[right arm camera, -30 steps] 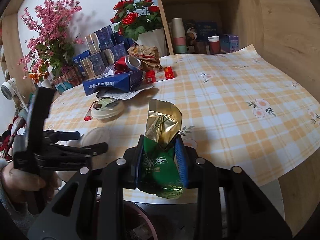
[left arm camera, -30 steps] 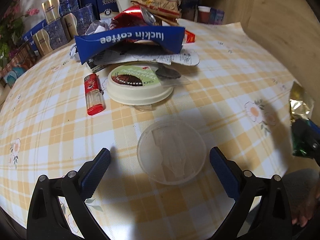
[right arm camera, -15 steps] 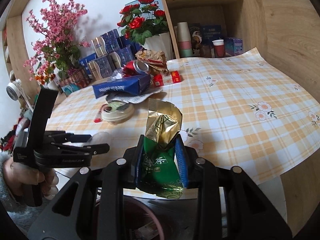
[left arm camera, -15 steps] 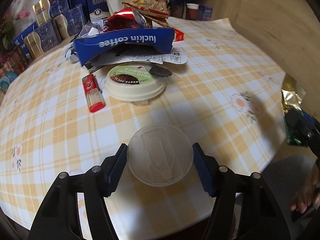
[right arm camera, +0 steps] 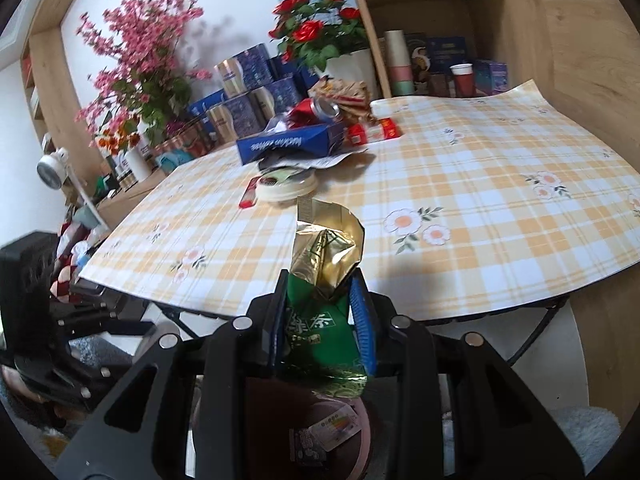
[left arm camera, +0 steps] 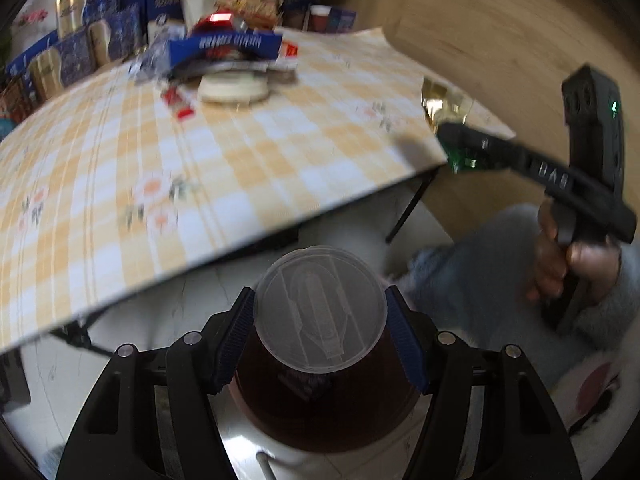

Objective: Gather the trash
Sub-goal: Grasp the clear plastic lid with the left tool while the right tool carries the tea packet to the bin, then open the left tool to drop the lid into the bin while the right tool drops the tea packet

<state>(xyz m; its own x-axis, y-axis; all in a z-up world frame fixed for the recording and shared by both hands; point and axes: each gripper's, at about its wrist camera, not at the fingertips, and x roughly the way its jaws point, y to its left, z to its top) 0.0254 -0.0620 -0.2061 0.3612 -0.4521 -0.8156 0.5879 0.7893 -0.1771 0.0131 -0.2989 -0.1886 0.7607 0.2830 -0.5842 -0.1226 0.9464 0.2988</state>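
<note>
My left gripper (left arm camera: 320, 332) is shut on a clear plastic lid (left arm camera: 320, 308) and holds it off the table, above a dark red trash bin (left arm camera: 324, 408) on the floor. My right gripper (right arm camera: 322, 312) is shut on a green and gold tea packet (right arm camera: 324, 280), held past the table's front edge over the same bin (right arm camera: 320, 444), which has scraps inside. The right gripper with the packet also shows in the left wrist view (left arm camera: 460, 140). On the table lie a white round container (right arm camera: 286, 189), a red lighter (right arm camera: 248, 192) and a blue coffee box (right arm camera: 290, 143).
The table has a yellow checked cloth (right arm camera: 480, 208) and folding metal legs (left arm camera: 408, 208). Blue boxes (right arm camera: 244, 96), flower pots (right arm camera: 348, 64), a crushed can (right arm camera: 316, 111) and a red packet (right arm camera: 372, 132) crowd the far side. A wooden shelf (right arm camera: 440, 40) stands behind.
My left gripper lifted the clear lid off the table and carried it back and down over the bin. The right gripper holds the packet and pulled back slightly from the table.
</note>
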